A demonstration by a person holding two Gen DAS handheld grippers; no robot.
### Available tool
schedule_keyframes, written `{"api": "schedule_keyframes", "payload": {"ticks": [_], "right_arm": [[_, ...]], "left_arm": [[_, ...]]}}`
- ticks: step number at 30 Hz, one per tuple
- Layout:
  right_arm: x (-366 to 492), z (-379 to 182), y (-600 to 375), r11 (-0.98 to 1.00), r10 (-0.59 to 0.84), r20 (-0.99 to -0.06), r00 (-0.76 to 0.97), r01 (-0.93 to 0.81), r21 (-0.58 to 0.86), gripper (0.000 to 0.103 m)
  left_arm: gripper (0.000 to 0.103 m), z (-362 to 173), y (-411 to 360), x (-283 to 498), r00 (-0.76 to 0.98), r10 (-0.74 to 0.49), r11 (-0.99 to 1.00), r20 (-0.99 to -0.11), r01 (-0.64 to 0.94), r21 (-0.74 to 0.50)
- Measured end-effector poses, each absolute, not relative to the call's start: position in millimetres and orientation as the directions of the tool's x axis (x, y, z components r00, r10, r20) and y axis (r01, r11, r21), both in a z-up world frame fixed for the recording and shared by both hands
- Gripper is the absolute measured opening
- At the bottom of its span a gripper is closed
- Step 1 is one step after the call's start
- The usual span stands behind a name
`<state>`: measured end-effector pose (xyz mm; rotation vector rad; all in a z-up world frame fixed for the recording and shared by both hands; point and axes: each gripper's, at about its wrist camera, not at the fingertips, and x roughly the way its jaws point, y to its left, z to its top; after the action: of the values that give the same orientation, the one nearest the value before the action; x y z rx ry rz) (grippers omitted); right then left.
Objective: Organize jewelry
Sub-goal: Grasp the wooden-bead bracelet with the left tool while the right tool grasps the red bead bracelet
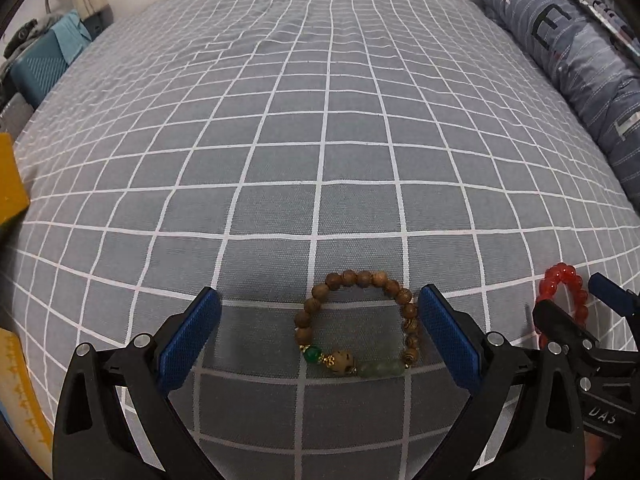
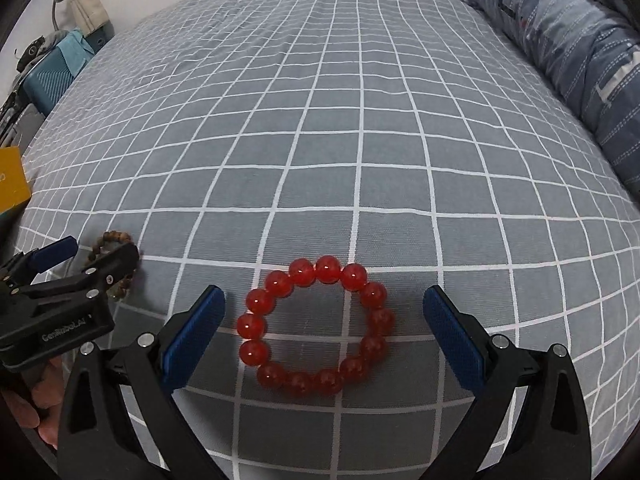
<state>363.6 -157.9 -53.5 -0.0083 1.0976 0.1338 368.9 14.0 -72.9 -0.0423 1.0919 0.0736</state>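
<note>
A brown wooden bead bracelet (image 1: pixel 362 322) with green stones lies flat on the grey checked bedsheet (image 1: pixel 320 140). My left gripper (image 1: pixel 318 320) is open, its blue pads on either side of the bracelet, the right pad close to its beads. A red bead bracelet (image 2: pixel 316 326) lies flat on the sheet between the open pads of my right gripper (image 2: pixel 324 320), touching neither. The red bracelet also shows at the right edge of the left wrist view (image 1: pixel 568 292), partly hidden by the right gripper. The wooden bracelet shows in the right wrist view (image 2: pixel 114 240) behind the left gripper.
A rolled blue striped quilt (image 1: pixel 568 52) lies along the bed's right side. A yellow box (image 1: pixel 10 180) sits at the left edge. A teal case (image 1: pixel 38 68) and clutter stand beyond the bed's left edge. A white wall is at the far end.
</note>
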Motion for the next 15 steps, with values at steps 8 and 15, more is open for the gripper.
{"api": "schedule_keyframes", "payload": {"ticks": [8, 15], "right_arm": [[360, -55, -163, 0.994, 0.093, -0.899, 0.427, -0.094, 0.058, 0.053], [359, -53, -167, 0.994, 0.101, -0.899, 0.427, -0.072, 0.077, 0.012]], "left_arm": [[0.033, -69, 11, 362, 0.439, 0.040, 0.997, -0.898, -0.074, 0.008], [0.007, -62, 5, 359, 0.451, 0.042, 0.998, -0.891, -0.064, 0.015]]}}
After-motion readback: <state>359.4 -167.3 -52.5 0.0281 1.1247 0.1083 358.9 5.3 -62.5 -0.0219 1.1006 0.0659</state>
